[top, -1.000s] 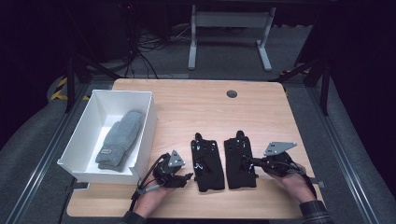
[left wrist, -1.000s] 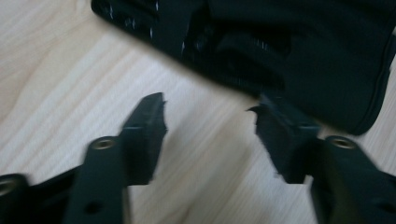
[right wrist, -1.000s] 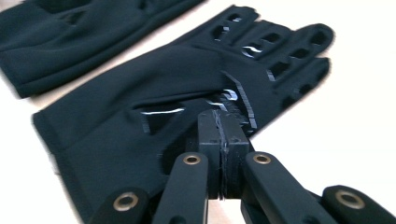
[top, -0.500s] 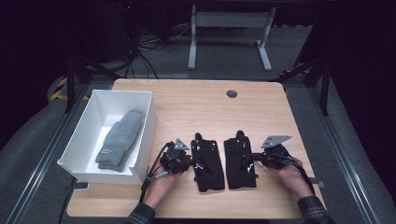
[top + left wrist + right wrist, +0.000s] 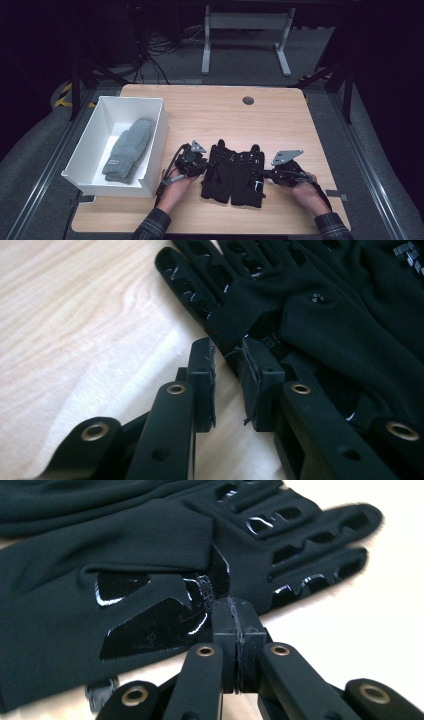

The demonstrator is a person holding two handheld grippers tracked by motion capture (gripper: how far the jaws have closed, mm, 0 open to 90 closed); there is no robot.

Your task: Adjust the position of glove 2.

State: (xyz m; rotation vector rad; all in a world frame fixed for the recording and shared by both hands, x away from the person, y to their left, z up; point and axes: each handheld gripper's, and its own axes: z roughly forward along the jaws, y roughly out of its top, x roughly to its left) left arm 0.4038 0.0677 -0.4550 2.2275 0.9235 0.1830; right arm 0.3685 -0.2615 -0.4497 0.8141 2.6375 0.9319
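Two black gloves lie side by side at the middle of the table, the left glove (image 5: 216, 171) touching the right glove (image 5: 248, 174). My left gripper (image 5: 204, 164) sits at the left glove's (image 5: 310, 315) outer edge. Its jaws (image 5: 227, 352) have just been closing and stand narrow. Bare wood shows between the pads, and the glove's edge only reaches the tip of the right pad (image 5: 257, 375). My right gripper (image 5: 267, 175) is at the right glove's outer edge, shut (image 5: 234, 602) on a raised fold of that glove (image 5: 150, 545).
A white bin (image 5: 155, 145) stands at the table's left with a grey mitten (image 5: 127, 147) inside. Bare wood (image 5: 220, 107) lies behind the gloves, with a dark cable hole (image 5: 248, 100) near the far edge. A desk frame stands on the floor beyond.
My left gripper has moved right to the left glove's edge and its jaws have narrowed. The gap between the two gloves has closed and they now touch. The right hand barely moved.
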